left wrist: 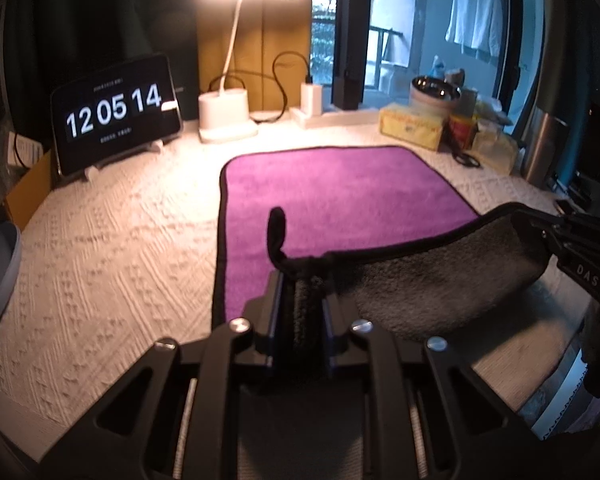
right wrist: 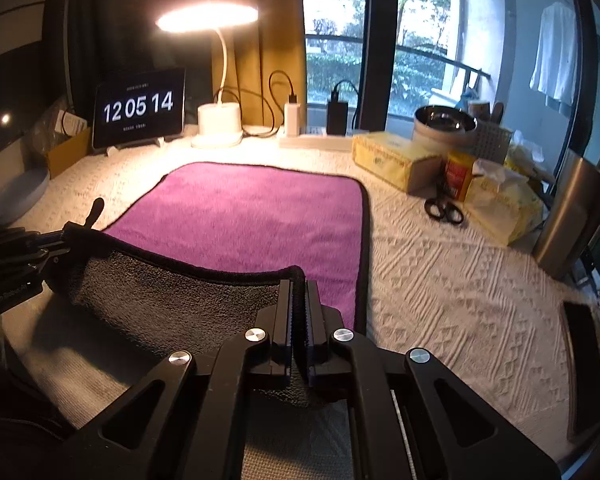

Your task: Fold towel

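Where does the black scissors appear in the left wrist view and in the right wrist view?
Left wrist view: the scissors lie small at the far right, on the cloth just right of the purple towel's far corner, partly blurred.
Right wrist view: the scissors lie right of centre, in front of the red tin.
Shared landmark: the clock reading 12 05 14.

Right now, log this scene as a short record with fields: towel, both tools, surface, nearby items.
towel: purple face up, near edge lifted, grey underside showing, far part flat
left tool: shut on the towel's near-left corner
right tool: shut on the near-right corner
surface: white textured cloth
lamp: lit, behind the towel
clock: tablet reads 12 05 14
scissors: right of the towel, apart from it
fold: not yet made
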Tool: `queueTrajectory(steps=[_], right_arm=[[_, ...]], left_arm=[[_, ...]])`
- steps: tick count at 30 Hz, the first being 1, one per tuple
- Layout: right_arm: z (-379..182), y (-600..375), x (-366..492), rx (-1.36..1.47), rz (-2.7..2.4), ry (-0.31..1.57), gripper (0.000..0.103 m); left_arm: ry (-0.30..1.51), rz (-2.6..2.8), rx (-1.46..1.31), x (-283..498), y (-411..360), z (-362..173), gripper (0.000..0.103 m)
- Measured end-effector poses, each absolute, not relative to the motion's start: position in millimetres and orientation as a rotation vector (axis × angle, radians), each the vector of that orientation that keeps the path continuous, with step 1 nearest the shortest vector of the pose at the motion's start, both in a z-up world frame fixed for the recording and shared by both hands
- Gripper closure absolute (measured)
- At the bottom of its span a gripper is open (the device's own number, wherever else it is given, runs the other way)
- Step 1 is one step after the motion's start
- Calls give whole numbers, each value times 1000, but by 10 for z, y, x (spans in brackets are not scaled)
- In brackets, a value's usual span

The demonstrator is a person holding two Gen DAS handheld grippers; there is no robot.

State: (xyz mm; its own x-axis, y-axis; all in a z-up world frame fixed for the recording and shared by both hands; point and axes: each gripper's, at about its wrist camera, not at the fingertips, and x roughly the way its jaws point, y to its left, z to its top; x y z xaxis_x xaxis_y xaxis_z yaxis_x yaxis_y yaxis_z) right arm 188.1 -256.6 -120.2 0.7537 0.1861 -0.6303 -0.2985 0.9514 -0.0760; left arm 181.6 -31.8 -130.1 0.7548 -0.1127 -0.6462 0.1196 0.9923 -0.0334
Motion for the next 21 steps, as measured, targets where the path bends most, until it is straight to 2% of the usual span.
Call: queueTrajectory(steps=[21], right_arm=[[-829, -2569, 2146, -169, 248, 522, 97]], left_arm=[[571, -138, 4, 2139, -257, -848, 85]])
